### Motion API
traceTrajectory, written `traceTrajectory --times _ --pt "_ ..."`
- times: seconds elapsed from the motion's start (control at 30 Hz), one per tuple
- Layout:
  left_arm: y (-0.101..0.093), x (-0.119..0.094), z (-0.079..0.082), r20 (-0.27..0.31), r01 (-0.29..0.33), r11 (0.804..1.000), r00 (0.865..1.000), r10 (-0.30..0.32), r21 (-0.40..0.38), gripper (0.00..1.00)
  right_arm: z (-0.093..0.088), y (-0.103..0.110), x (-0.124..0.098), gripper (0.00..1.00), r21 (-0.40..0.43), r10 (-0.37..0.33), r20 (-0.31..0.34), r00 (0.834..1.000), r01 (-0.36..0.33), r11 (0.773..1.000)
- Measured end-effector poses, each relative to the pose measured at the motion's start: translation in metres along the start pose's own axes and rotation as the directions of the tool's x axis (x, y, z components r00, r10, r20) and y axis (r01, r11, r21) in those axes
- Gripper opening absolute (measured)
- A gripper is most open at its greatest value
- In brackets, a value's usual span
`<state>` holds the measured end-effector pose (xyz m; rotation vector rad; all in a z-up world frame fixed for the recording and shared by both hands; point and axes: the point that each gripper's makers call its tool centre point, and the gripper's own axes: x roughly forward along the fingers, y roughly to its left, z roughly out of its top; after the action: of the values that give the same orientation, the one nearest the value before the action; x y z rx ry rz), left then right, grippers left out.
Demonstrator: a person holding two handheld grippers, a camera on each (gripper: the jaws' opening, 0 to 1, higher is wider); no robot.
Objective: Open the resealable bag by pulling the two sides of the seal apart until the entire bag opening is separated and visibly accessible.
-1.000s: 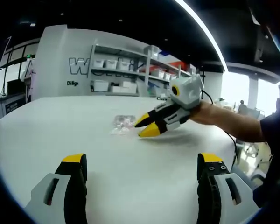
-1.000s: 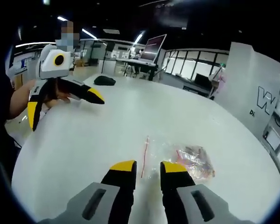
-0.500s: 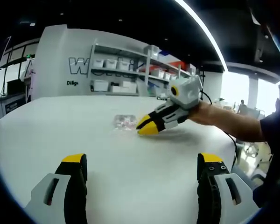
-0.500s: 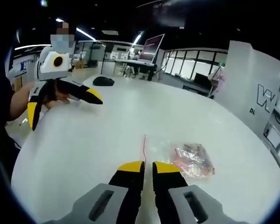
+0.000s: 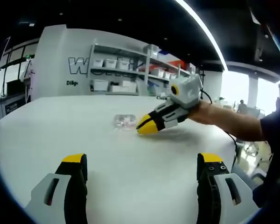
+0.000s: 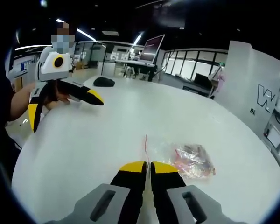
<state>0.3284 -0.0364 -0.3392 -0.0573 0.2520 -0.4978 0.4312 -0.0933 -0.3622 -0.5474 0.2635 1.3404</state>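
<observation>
A: Start at the fingers. What is the right gripper (image 6: 148, 166) doing?

B: Its yellow-tipped fingers (image 6: 133, 167) are pressed together, right at the near end of the bag's red seal strip (image 6: 145, 143). They look clenched on the edge of the resealable bag (image 6: 186, 158), but I cannot see plastic between the tips, so I'd call that likely, not certain.

A: And the left gripper (image 5: 143, 161)?

B: Its fingers (image 5: 74, 159) stand wide apart, holding nothing, low over the table (image 5: 60, 126) and well apart from the bag. From the right gripper view it hovers off to the side with a hand (image 6: 58, 95) around it.

A: Where does the bag lie?

B: Flat on the white table, clear plastic with something pinkish inside, the seal running away from the right fingertips. In the left gripper view it sits just beyond the right gripper's tips (image 5: 145, 126).

A: So how should this step go well?

B: My judgement: one side of the seal is pinched, or nearly; the other side needs its own grip. Bring the left fingers in opposite the right, take only the single upper lip, then pull the two apart evenly, working along the strip. Pinching both layers together would just drag the whole bag across the table.

A: Any risk?

B: Thin film slips; a shallow bite may let go.
</observation>
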Motion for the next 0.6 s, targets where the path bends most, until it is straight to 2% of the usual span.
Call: traceTrajectory --times 0.6 --pt "-0.0008 0.0001 -0.0012 -0.001 -0.001 1.000 1.000 0.001 0.000 0.97 0.0039 0.0010 0.0013 0.00 0.032 0.005 0.019 1.000 -0.006 0.999"
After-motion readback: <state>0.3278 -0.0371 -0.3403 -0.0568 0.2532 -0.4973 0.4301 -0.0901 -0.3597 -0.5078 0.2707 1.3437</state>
